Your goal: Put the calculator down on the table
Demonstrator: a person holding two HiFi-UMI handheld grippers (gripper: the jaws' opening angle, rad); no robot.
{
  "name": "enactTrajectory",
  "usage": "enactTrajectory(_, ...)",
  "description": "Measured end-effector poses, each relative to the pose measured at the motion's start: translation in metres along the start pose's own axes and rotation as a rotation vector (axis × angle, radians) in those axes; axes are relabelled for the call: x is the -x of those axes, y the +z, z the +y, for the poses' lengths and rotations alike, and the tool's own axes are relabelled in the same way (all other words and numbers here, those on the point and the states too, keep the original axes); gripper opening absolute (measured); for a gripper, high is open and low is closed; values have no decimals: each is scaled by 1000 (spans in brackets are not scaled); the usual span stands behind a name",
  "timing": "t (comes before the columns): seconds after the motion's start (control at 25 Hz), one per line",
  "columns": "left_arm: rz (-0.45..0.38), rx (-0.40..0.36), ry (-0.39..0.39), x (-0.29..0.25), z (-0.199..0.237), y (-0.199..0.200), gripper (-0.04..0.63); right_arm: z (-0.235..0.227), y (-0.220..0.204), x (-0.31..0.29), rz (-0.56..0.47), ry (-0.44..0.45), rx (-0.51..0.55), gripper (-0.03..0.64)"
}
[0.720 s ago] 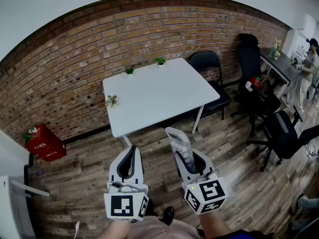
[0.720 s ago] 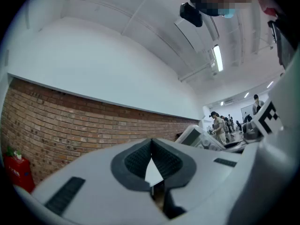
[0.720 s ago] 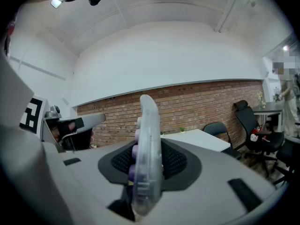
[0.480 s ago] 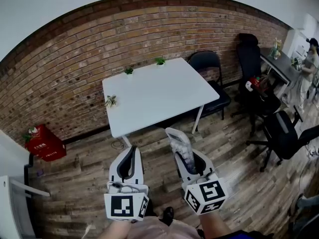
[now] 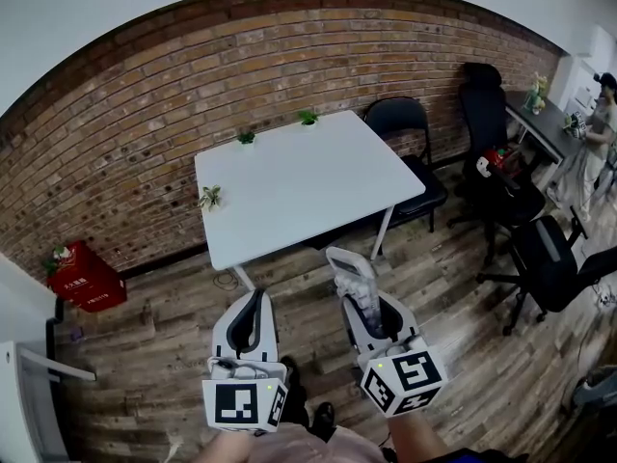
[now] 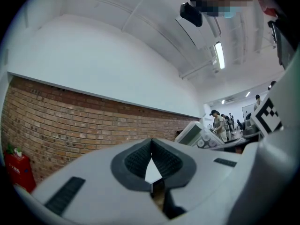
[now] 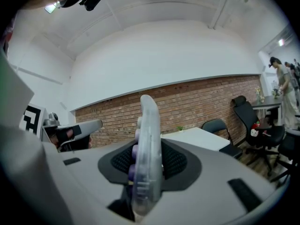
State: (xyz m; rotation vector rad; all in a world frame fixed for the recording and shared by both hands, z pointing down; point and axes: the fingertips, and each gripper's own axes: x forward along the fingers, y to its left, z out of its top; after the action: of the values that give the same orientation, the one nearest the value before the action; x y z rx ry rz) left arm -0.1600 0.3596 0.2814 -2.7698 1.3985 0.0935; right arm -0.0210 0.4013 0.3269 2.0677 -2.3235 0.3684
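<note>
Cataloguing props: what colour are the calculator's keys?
Purple keys on the translucent whitish calculator; clearest in the right gripper view.

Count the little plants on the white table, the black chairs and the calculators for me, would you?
Little plants: 3
Black chairs: 3
Calculator: 1
Total: 7
</note>
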Motion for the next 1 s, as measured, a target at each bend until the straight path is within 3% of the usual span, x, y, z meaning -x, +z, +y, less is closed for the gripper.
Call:
enactTrajectory(0.28,7,-2,9,-36,23,-13,11,-12,-5,-44,25,1,-8,132)
enactTrajectory(0.6,41,11,9,-118,73,-39,11,-31,-5,-137,65,0,-9,132)
enactTrajectory(1.0,14,10,-35,-224,121,-31,11,-64,29,-237,53,-38,-16,132)
